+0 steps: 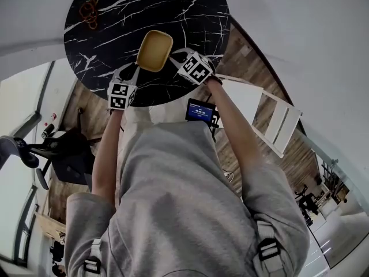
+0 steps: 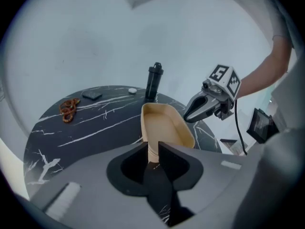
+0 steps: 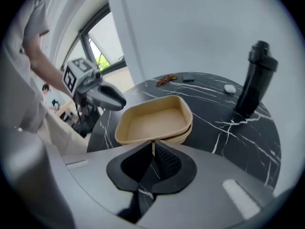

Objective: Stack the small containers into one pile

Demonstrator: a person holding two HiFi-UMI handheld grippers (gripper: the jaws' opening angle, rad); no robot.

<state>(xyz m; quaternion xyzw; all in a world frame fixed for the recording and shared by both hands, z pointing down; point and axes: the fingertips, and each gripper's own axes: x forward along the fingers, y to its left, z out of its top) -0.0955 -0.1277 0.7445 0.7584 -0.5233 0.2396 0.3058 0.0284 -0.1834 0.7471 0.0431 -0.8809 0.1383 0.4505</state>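
L tool [image 2: 152,152] & R tool [image 3: 153,149] each clamp tan container [image 3: 155,120] rim, opp. ends just ahead, to hold it level for nesting.

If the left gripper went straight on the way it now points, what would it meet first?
The left gripper pinches the near wall of the tan container, so it would push that first. Beyond it, roughly in line, stands the black bottle; depth is unclear.
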